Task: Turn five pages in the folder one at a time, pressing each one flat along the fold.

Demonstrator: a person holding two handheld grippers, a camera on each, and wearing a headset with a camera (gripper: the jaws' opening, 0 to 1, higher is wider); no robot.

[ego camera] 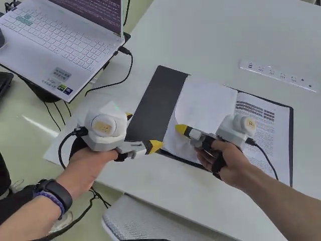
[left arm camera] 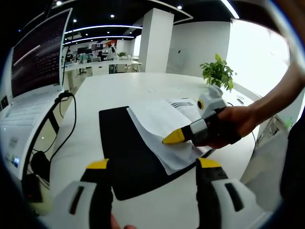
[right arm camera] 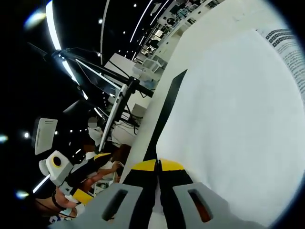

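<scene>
Here the black folder (ego camera: 155, 105) lies open on the white counter (ego camera: 210, 30), its bare dark cover to the left and a printed sheet (ego camera: 263, 125) flat on the right. Between them a blank white page (ego camera: 205, 105) curves up and over toward the cover.

The right gripper (ego camera: 181, 129) is held low over the page's near left edge. Its jaws are clenched together, the yellow tips meeting in one point. In the right gripper view the sheet's edge and the dark strip of cover beside it run down to the seam between the tips. I cannot tell whether the paper is nipped between them or only lies under them.

The left gripper (left arm camera: 152, 164) hangs at the near edge of the counter with its jaws released and spread wide, nothing between them. In the left gripper view the folder's black cover lies ahead of the gap, apart from both tips, and the page is beyond it to the right.

A laptop (ego camera: 60, 35) sits at the far left, and a white power strip (ego camera: 278, 75) lies beyond the folder.
</scene>
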